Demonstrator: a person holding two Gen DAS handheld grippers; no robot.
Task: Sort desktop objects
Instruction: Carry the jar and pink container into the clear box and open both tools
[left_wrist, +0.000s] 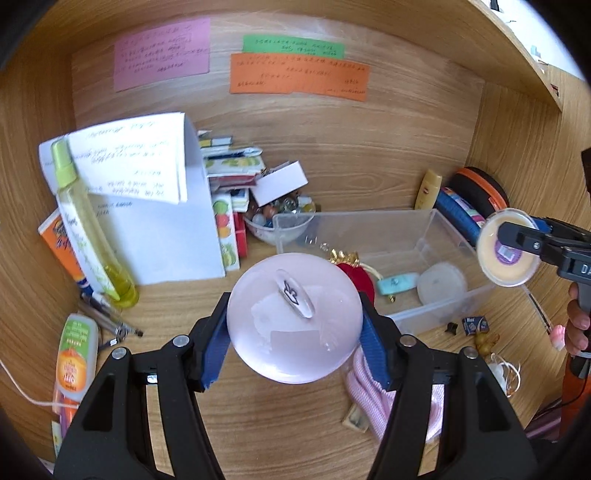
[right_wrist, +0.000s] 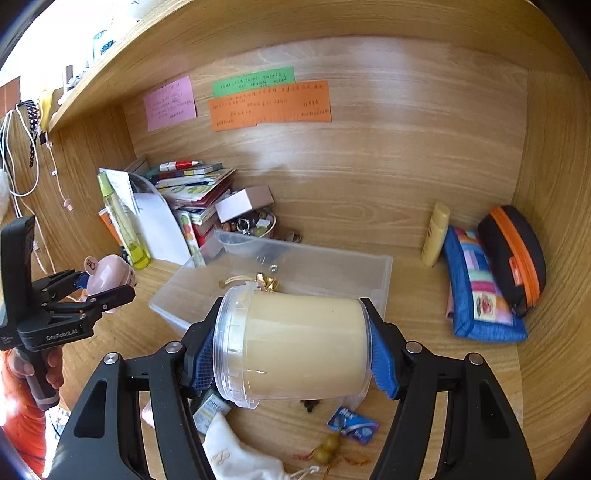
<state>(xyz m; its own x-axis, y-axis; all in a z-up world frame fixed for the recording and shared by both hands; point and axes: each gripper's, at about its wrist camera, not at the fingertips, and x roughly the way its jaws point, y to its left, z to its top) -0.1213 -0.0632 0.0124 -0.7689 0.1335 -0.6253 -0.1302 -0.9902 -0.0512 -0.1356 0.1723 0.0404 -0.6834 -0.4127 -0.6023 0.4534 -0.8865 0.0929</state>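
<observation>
My left gripper (left_wrist: 293, 328) is shut on a round pale-pink case (left_wrist: 293, 317) with a clear tab bearing a rabbit mark, held above the wooden desk. In the right wrist view the same pink case (right_wrist: 107, 277) shows at the left, between the left gripper's (right_wrist: 101, 286) fingers. My right gripper (right_wrist: 291, 343) is shut on a clear jar of cream-coloured paste (right_wrist: 295, 343), lying sideways between the blue pads. In the left wrist view that jar (left_wrist: 508, 247) appears end-on at the right. A clear plastic bin (left_wrist: 388, 258) sits beyond both, holding a red pouch, a teal eraser and a round lid.
Books, papers and a yellow-green spray bottle (left_wrist: 88, 229) stand at the back left. A bowl of marbles (left_wrist: 275, 218) sits behind the bin. A yellow tube (right_wrist: 436, 234), a blue patchwork pouch (right_wrist: 480, 291) and a black-orange case (right_wrist: 513, 258) lie at the right. Small items litter the desk front.
</observation>
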